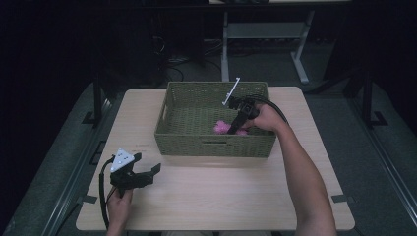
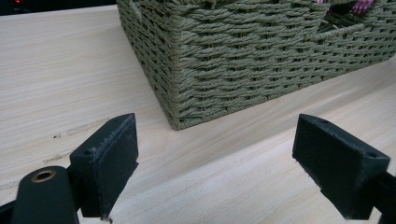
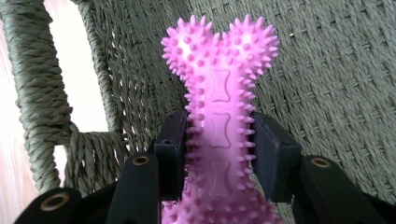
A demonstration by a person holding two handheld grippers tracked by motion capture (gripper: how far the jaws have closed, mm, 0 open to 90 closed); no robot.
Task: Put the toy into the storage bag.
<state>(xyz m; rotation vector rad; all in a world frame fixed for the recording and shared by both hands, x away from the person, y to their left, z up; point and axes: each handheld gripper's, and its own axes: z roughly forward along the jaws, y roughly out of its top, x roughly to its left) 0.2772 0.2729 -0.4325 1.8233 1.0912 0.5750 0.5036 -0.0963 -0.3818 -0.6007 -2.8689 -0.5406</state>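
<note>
Three bone shapes embossed on the pink bone toy (image 3: 219, 130), unlettered.

One woven green basket (image 1: 215, 142) stands on the far half of the one wooden table (image 1: 236, 196). Inside it lies one pink spiked bone toy (image 1: 223, 127), toward the basket's near right. Two claws are in the scene: the left claw (image 1: 147, 169) at the near left of the table and the right claw (image 1: 239, 125) inside the basket, each with two black jaws, four jaws in all. One grey three-cornered plate (image 1: 122, 159) tops the left claw. Two hands hold them, one hand per claw. Each claw trails one black cable, two cables altogether.
</note>
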